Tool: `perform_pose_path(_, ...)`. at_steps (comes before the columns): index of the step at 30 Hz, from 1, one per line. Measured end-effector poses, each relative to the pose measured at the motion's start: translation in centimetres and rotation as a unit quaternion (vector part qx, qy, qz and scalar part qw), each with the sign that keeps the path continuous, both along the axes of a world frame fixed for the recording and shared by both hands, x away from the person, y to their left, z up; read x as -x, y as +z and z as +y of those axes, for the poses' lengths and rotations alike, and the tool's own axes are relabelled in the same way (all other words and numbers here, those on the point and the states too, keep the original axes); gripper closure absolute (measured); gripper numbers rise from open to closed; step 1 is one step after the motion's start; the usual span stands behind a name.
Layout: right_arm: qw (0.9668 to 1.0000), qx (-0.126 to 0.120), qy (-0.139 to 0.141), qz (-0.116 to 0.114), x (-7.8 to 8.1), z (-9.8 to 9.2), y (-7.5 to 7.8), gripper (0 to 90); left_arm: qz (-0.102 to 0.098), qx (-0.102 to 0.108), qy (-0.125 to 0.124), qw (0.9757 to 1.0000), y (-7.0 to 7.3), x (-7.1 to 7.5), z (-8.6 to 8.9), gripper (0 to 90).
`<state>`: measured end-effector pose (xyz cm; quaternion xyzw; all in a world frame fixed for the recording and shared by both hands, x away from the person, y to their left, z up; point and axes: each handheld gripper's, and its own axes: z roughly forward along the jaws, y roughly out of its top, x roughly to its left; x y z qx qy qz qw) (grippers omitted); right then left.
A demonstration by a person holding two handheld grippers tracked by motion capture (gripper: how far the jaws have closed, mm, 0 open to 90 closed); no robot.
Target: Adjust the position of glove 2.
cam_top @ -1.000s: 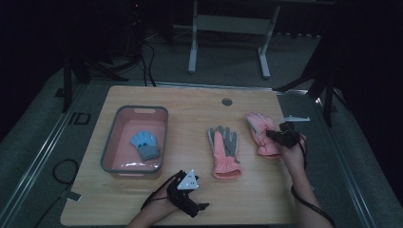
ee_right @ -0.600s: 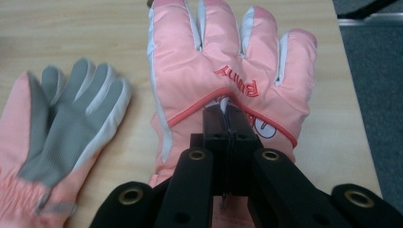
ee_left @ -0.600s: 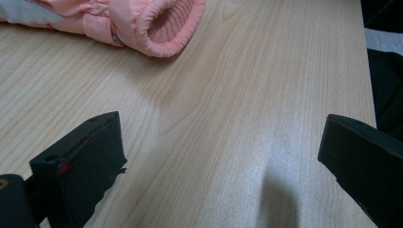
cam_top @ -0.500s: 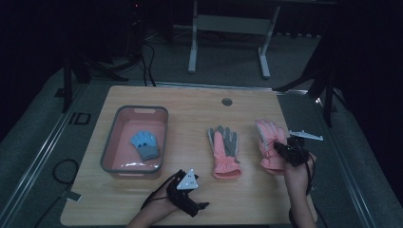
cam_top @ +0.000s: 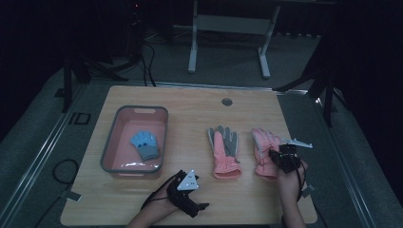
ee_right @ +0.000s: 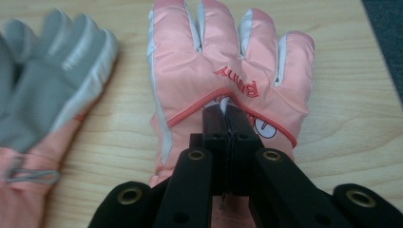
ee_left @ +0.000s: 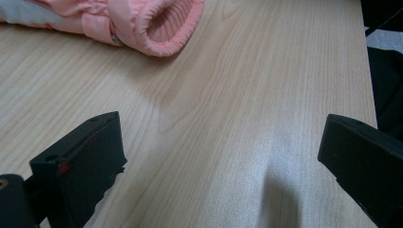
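1. I can read red "Bunny" stitching on the right pink glove (ee_right: 228,85); it looks upside down from my right gripper view.
2. My right gripper (ee_right: 229,118) has its jaws pinched together on that glove, by the worktop's (cam_top: 190,104) right edge.
3. My left gripper (cam_top: 187,192) sits jaws apart at the near edge, the second pink glove's (ee_left: 142,23) cuff just ahead.

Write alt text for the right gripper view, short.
The right gripper is shut on the back of a pink glove lying flat on the wooden table. A second glove, grey palm up, lies to its left.
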<state>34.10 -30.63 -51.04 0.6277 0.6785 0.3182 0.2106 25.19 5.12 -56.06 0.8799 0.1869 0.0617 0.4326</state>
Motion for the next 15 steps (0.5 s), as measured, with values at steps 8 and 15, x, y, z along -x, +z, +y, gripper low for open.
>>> perform_pose_path(8, 1.0, -0.001, 0.005, 0.002, -0.3, -0.1, -1.2, 82.5, 0.001, 0.002, -0.002, 1.0, 0.0, 0.0, 0.0, 1.7)
perform_pose_path(15, 0.9972, -0.015, 0.071, -0.022, -0.3, -1.5, 1.1, 66.8, 0.003, 0.007, -0.003, 1.0, 0.0, 0.1, 0.0, 1.6)
